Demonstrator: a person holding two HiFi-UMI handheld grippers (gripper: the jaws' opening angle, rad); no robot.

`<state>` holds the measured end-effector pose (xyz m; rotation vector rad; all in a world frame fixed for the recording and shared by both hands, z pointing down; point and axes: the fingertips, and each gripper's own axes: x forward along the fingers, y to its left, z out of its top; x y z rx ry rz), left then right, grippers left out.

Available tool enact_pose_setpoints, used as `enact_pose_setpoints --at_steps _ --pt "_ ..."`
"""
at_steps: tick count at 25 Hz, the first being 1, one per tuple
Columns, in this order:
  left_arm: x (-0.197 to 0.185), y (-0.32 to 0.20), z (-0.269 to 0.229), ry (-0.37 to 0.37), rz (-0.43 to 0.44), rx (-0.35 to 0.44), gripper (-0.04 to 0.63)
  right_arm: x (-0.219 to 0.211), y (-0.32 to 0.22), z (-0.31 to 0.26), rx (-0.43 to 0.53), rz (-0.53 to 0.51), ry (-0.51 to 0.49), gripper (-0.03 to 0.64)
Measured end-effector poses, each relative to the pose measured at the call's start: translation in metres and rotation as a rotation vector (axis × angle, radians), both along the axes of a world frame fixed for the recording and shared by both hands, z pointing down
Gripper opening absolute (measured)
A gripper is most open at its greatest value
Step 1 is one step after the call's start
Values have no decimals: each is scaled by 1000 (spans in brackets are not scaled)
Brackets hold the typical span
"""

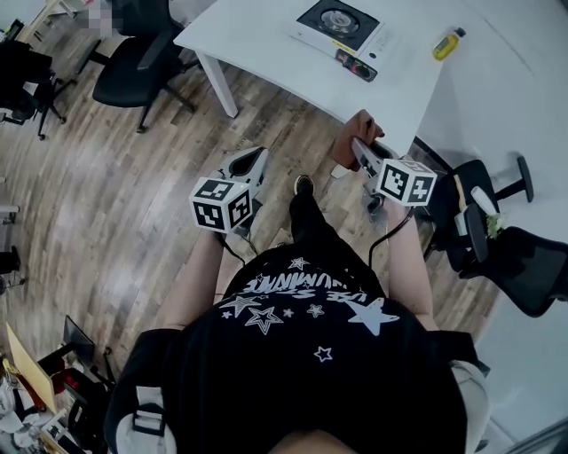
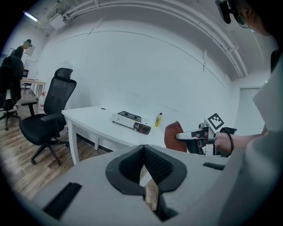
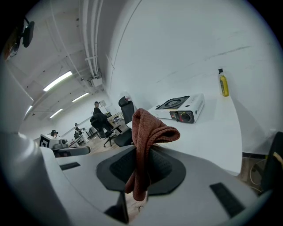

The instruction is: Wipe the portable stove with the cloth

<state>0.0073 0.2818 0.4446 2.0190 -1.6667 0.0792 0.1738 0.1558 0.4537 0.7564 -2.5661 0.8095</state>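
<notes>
Wooden floor (image 1: 124, 195) lies short of the white bench (image 1: 257, 40), on which the portable stove (image 1: 341, 25) is set, well apart from both grippers. The cloth (image 3: 148, 132) is clamped, folded for wiping, in the jaws of the right gripper (image 3: 141, 172). The jaws of the left gripper (image 2: 144, 167) are pressed together on nothing.

The cloth (image 3: 148, 132) is a coarse, ribbed knit, matt; the surface (image 1: 257, 40) smooth and white; the floor (image 1: 115, 195) wood planks with a sheen.

We wear a black short-sleeved T-shirt (image 1: 355, 381) with white stars and lettering | dark trousers (image 1: 312, 232), black shoe (image 1: 303, 184) | left claw (image 1: 256, 160), right claw (image 1: 358, 144): pale grey shells, black pads, black-and-white marker cubes (image 1: 220, 204), black cables (image 1: 390, 232)
</notes>
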Motion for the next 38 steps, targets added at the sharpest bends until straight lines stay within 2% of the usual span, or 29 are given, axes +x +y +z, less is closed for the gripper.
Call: enact_pose_setpoints --at_steps 6,15,27,38 --pt "-35 -36 0 -20 -41 -6 8 -44 -43 1 -7 -47 -23 63" --pt "-74 -115 4 -7 -84 -32 6 -83 -131 8 -37 -66 -25 63" --pt "-85 -229 -7 -32 -61 -35 6 -96 -244 -2 -42 -52 -58 63" --pt "-99 -292 2 -51 -92 -55 8 -106 -315 -5 -51 -62 -117 63"
